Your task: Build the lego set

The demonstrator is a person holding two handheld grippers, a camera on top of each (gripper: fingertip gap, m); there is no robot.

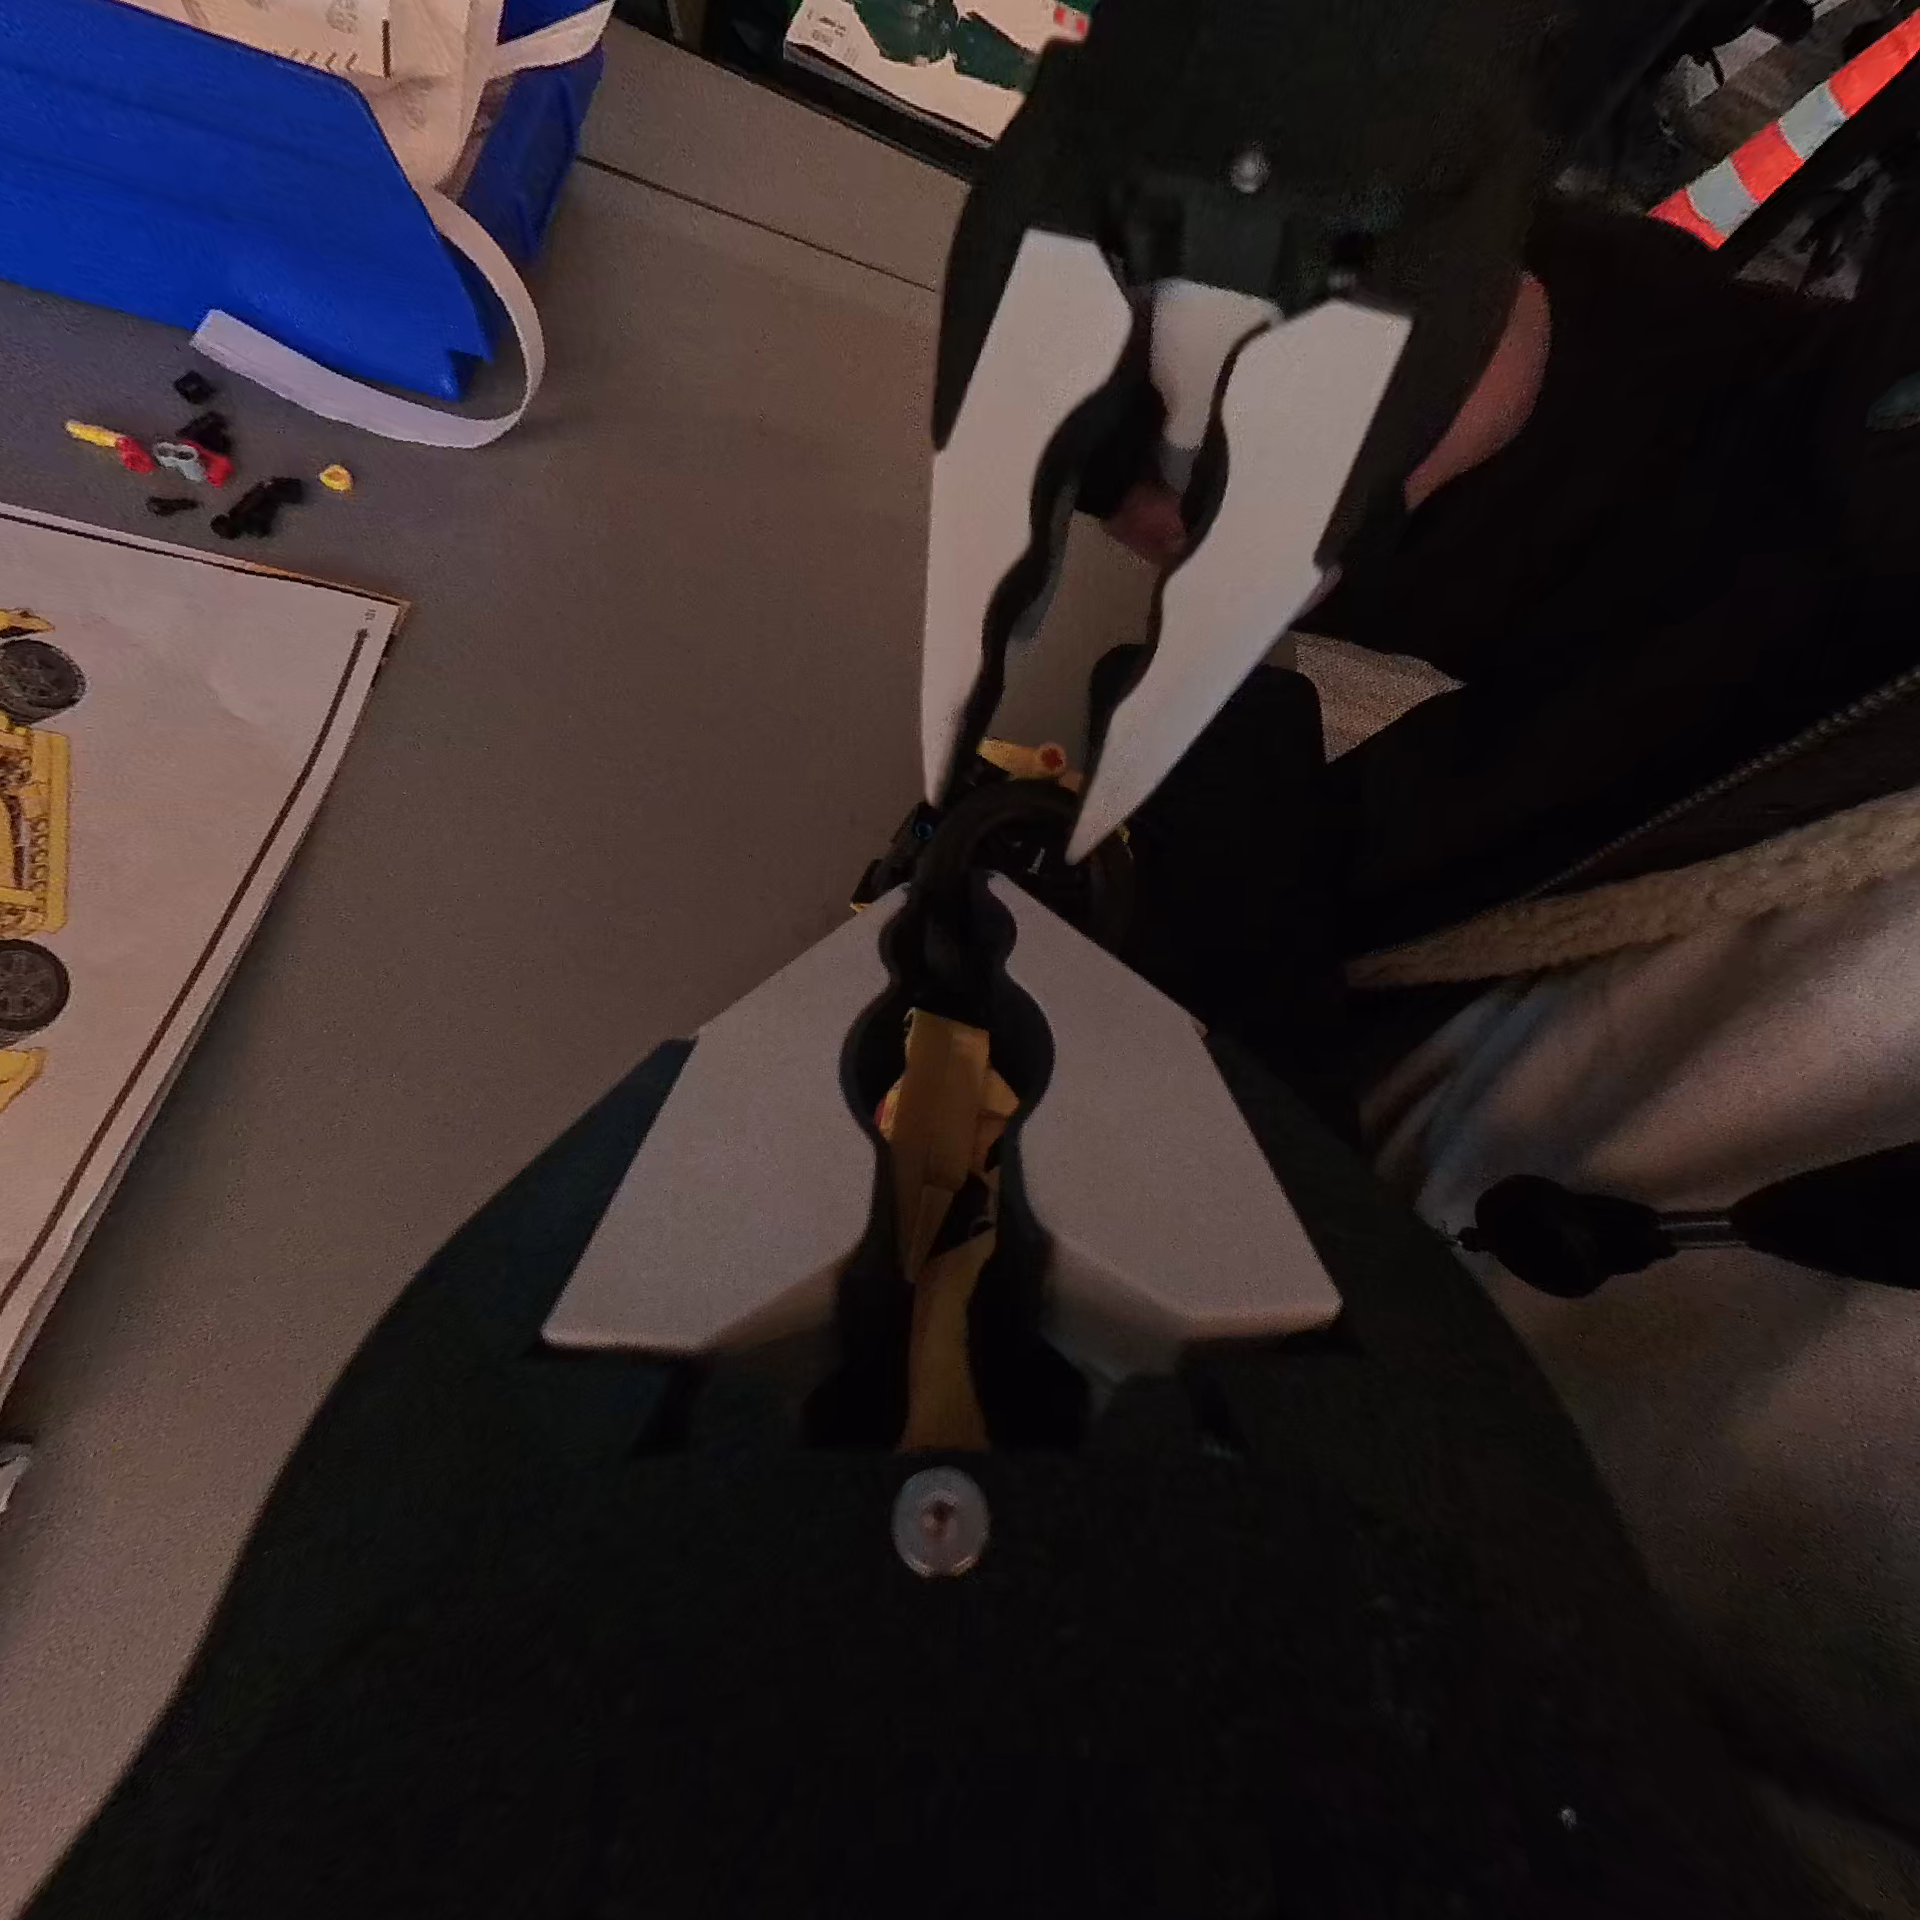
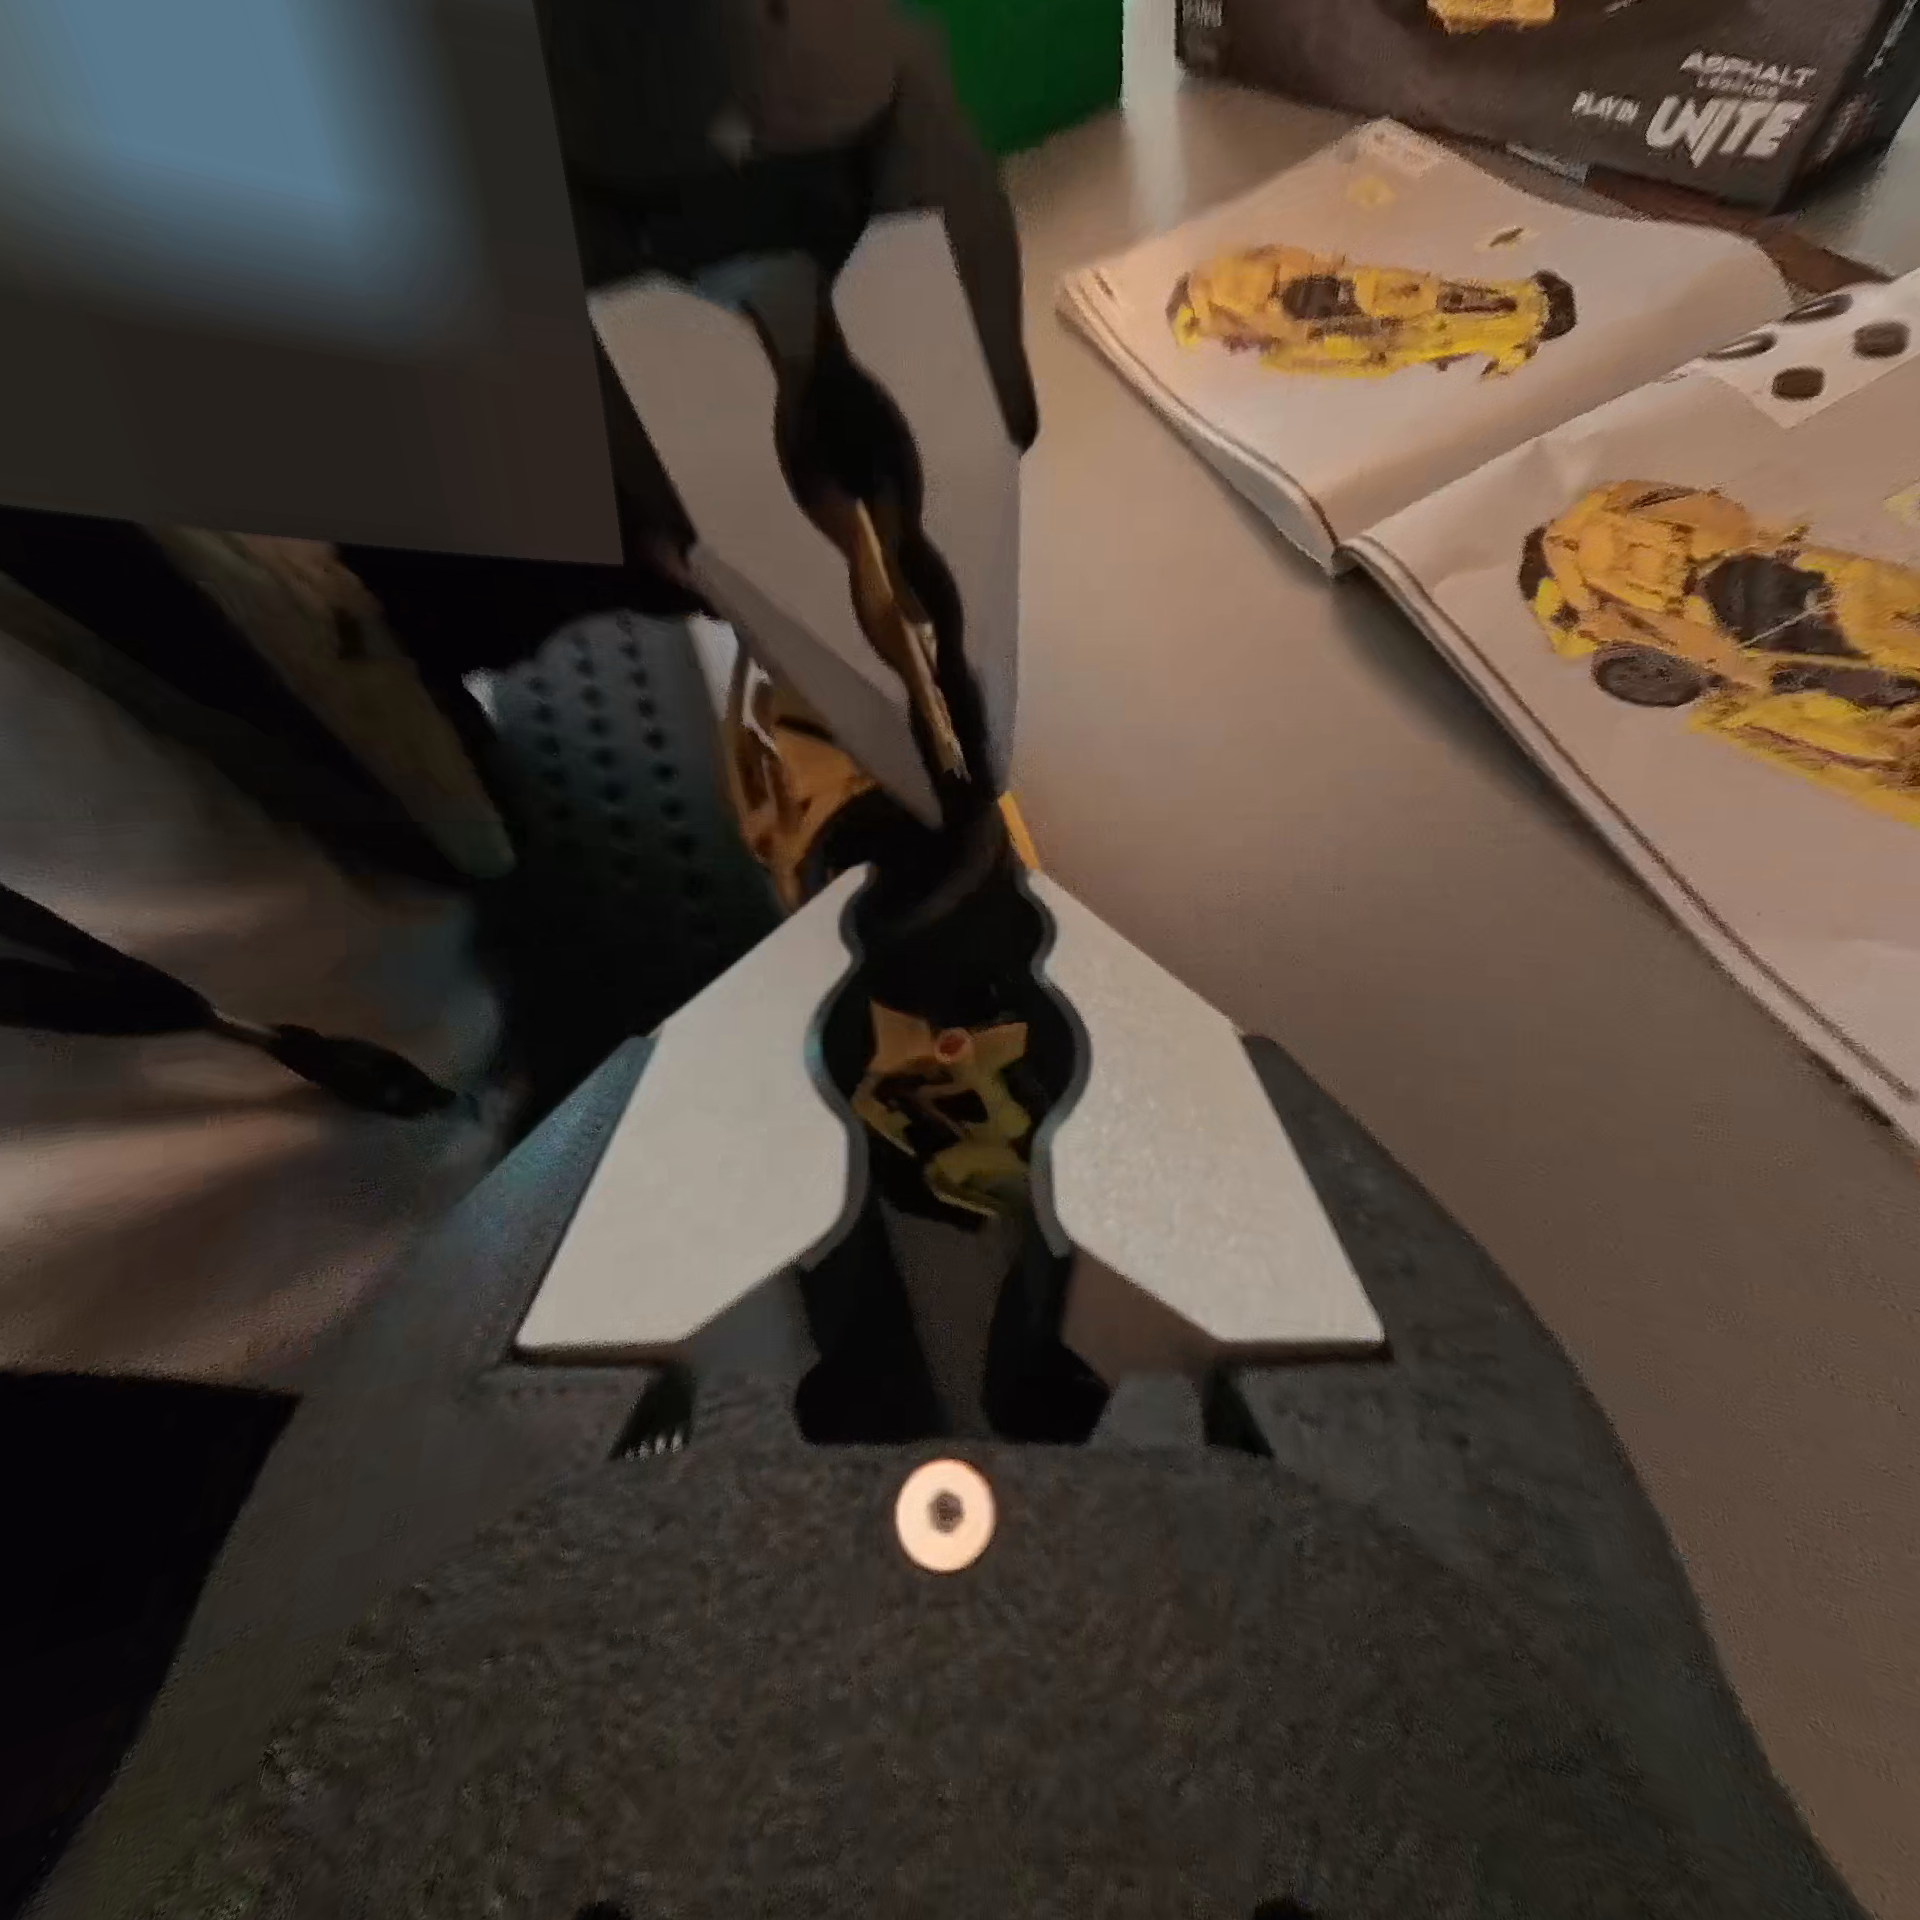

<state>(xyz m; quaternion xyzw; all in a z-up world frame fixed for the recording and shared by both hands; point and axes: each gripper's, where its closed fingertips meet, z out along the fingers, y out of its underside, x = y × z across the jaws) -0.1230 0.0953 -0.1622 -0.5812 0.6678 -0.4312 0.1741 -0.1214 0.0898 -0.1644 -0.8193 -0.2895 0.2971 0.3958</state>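
Observation:
A yellow and black lego car assembly (image 1: 951, 1132) is held in the air between both grippers, just off the edge of the grey table (image 1: 644, 727). My left gripper (image 1: 954, 894) is shut on it, and yellow parts show in the gap between its white fingers. My right gripper (image 1: 1008, 826) comes in from above and opposite, its tips closed on a black curved part of the same assembly. In the right wrist view the assembly (image 2: 956, 1112) sits between the right gripper's (image 2: 951, 894) fingers. The left gripper (image 2: 966, 795) grips a thin yellow edge there.
Loose black, red and yellow pieces (image 1: 203, 462) lie at the far left by a blue bag (image 1: 208, 177). An open instruction booklet (image 1: 156, 831) (image 2: 1558, 436) lies on the table. The dark set box (image 2: 1558, 94) stands behind it. A person's clothing fills the right side. The tips of both grippers are at nearly the same place.

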